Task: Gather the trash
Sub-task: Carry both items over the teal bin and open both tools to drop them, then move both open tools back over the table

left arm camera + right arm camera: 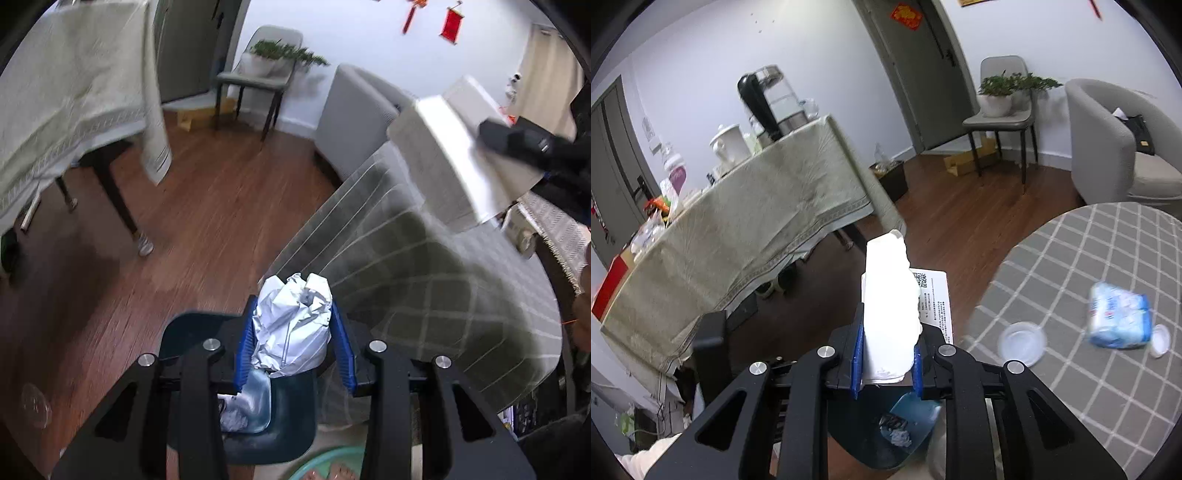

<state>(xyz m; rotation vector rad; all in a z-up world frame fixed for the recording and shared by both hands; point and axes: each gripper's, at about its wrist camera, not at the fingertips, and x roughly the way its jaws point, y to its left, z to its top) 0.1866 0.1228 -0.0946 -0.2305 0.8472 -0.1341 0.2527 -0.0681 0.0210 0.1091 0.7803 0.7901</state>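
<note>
Over the bin (291,424), your left gripper (293,332) pinches a paper wad (293,325) between its blue pads, tilted down so the wad would fall into the bin's mouth. Your right gripper (886,354) clamps a white carton (888,306) with a printed sheet (934,295) behind it, also above the bin (908,432). On the checked table (1089,387), a tissue pack (1117,319) and plastic lid (1021,343) remain, likely next to collect.

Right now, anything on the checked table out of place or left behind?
Yes. On the checked table, a blue-white tissue pack, a clear plastic lid and a smaller white lid lie loose, lids apart from any container. Nothing looks spilled. Blur hides finer damage.
</note>
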